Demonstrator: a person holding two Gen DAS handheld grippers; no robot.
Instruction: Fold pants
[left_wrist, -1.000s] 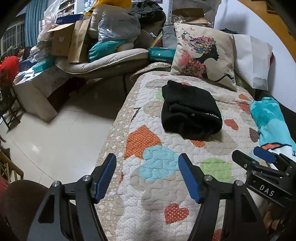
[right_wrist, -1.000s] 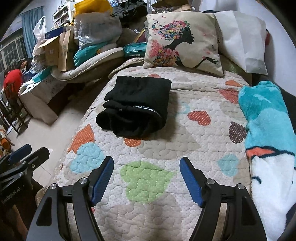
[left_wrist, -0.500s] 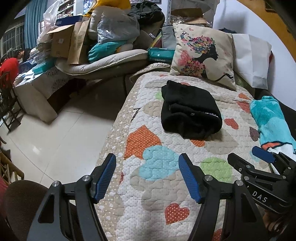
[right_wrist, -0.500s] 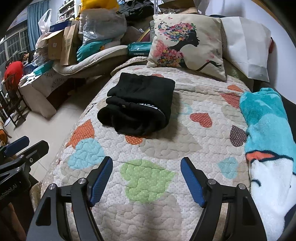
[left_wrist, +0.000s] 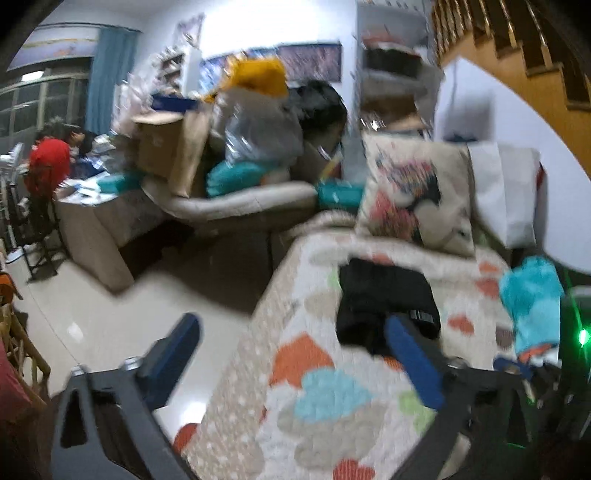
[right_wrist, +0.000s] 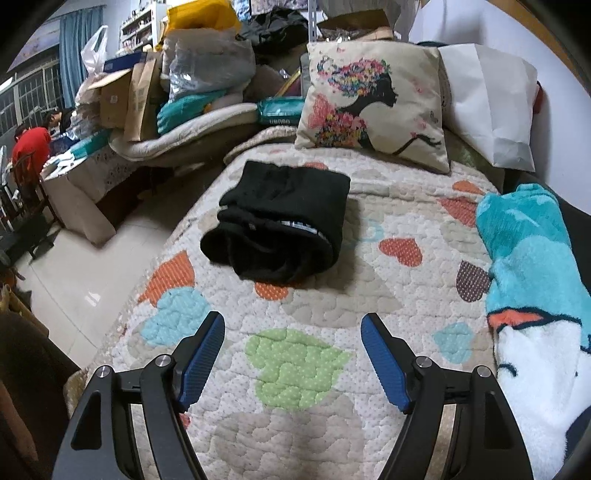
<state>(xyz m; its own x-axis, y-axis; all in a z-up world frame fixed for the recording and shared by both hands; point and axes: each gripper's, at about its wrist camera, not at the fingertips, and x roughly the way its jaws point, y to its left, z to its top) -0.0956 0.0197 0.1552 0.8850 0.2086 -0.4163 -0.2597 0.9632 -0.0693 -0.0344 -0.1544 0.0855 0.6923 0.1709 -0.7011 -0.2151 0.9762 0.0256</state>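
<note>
2 views, folded pants (right_wrist: 277, 225) sharp right, blurred left (left_wrist: 384, 306)

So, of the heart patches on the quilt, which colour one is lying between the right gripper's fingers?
The green heart. It sits between the open right gripper's fingers; the light blue heart lies to its left.

Left wrist view motion-blurred throughout; left gripper (left_wrist: 291, 347) finger hides pants' (left_wrist: 384, 299) near edge; blanket (right_wrist: 535, 295) cut off at right.
</note>
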